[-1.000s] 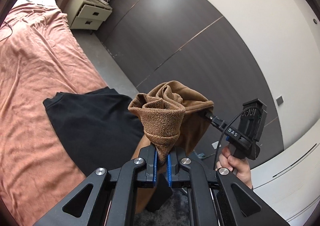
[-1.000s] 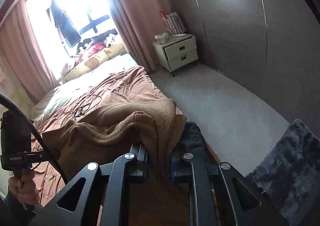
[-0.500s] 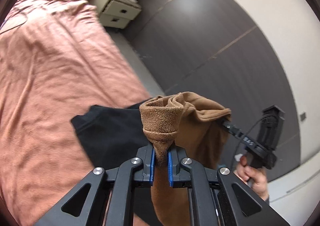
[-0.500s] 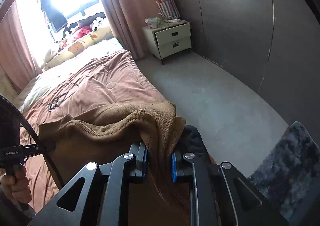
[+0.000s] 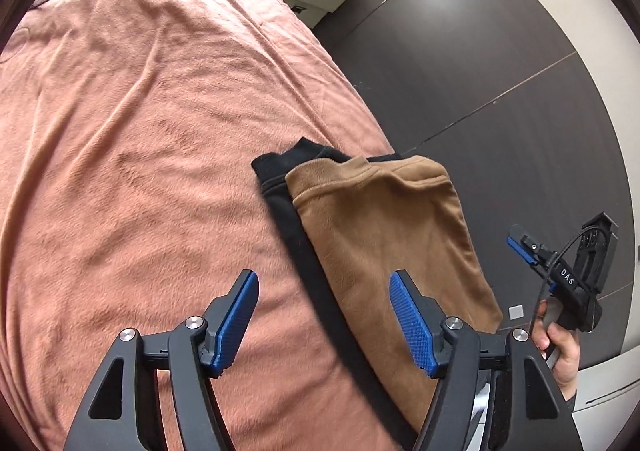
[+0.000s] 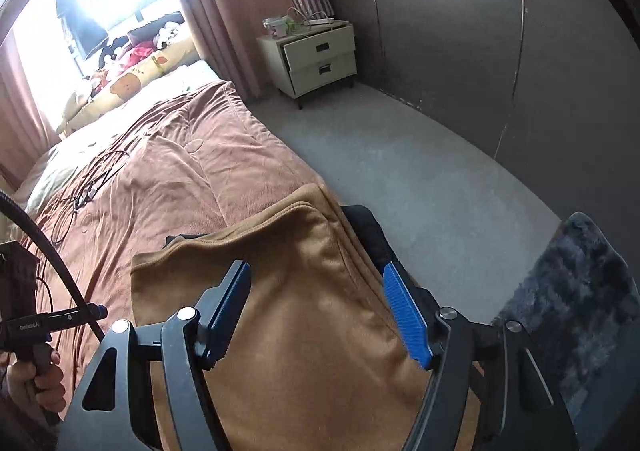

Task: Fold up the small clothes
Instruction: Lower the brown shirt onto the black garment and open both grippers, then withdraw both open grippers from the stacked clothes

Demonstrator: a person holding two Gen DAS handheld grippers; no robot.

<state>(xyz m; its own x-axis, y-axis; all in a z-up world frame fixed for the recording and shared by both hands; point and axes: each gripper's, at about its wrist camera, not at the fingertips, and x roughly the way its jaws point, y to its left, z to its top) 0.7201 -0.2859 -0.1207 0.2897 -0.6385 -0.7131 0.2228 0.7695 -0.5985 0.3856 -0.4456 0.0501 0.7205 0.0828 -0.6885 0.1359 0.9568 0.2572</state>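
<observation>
left gripper [image 5: 324, 315] fingers spread, right gripper [image 6: 316, 315] likewise

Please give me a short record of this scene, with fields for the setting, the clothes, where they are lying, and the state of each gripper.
setting: bedroom, bed with pink-brown blanket
garment 1: brown garment, folded, lying flat
garment 2: black garment, lying under the brown one, its edge showing
location: near the edge of the bed, floor beside it
left gripper: open, holds nothing
right gripper: open, above the brown garment, holds nothing
other: nightstand by the curtain
</observation>
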